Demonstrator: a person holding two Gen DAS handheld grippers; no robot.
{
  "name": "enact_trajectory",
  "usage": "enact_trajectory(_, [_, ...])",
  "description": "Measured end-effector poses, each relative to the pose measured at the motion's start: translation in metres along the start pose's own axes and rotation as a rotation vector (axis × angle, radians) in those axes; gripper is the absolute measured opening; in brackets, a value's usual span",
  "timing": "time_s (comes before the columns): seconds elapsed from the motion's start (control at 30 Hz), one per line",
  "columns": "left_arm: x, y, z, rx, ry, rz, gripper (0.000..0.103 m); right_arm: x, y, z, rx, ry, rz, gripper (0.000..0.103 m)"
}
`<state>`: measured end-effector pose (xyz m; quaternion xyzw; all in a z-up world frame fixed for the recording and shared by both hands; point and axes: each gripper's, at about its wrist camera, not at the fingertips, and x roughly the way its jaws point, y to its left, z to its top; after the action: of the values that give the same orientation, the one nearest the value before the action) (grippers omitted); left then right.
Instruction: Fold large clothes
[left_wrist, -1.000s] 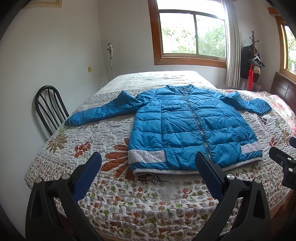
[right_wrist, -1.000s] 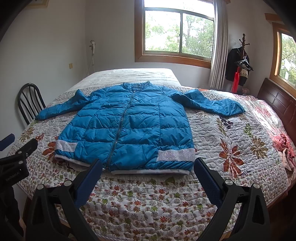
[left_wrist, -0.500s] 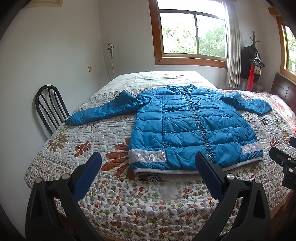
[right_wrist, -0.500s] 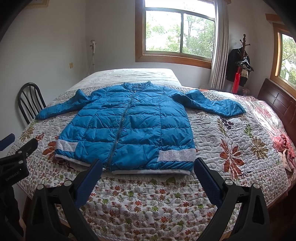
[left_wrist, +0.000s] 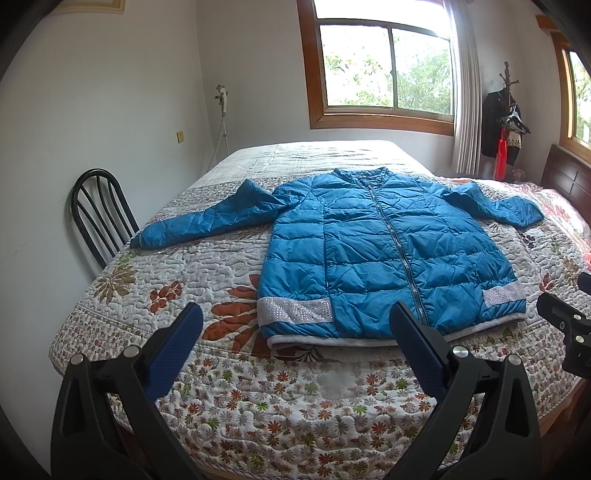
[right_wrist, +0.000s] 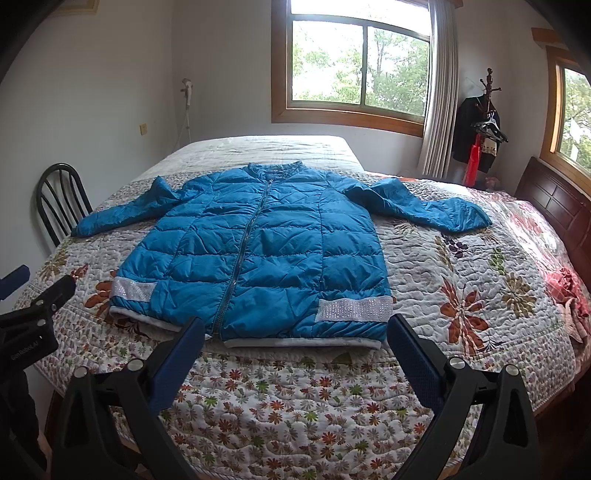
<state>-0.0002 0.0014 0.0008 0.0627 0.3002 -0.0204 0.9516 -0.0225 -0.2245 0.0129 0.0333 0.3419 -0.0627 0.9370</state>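
You see the jacket (left_wrist: 380, 254) flat on the bed (left_wrist: 207, 266) | chair (left_wrist: 98, 210) left of bed | window (left_wrist: 384, 70) behind.

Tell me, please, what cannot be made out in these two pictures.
- Back of the blue quilted puffer jacket: faces down on the floral quilted bedspread, both views.
- Black metal chair: seat hidden behind the bed.
- Clothes on the wooden coat stand: too small.

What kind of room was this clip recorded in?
A bedroom in a home, most likely. A bed under a flowered quilt fills the view, a coat stand hung with clothes is by the window, and a blue jacket lies spread out.
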Motion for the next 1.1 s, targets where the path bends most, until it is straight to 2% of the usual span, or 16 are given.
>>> enact_trajectory(0.3, [0.004,0.002,-0.001,0.007,0.012,-0.005,0.100,0.002,0.000,0.002,-0.001,0.017,0.004,0.099])
enact_trajectory(0.5, [0.033,0.011,-0.003,-0.017,0.085,-0.045,0.100,0.044,-0.014,-0.001,-0.022,0.101,0.063,0.099])
enact_trajectory(0.57, [0.047,0.013,0.001,-0.039,0.117,-0.051,0.100,0.054,-0.026,0.006,-0.016,0.110,0.051,0.097])
enact_trajectory(0.67, [0.067,0.013,0.014,-0.068,0.128,-0.026,0.100,0.075,-0.054,0.025,0.024,0.117,0.029,0.097])
enact_trajectory(0.8, [0.094,-0.008,0.046,-0.006,0.098,0.047,0.100,0.108,-0.109,0.065,0.131,0.160,0.041,0.098])
enact_trajectory(1.0, [0.143,-0.064,0.107,-0.015,0.094,0.007,0.100,0.179,-0.197,0.121,0.255,0.226,-0.036,0.098])
enact_trajectory(1.1, [0.175,-0.100,0.133,-0.014,0.099,-0.031,0.100,0.223,-0.244,0.137,0.342,0.292,-0.040,0.097])
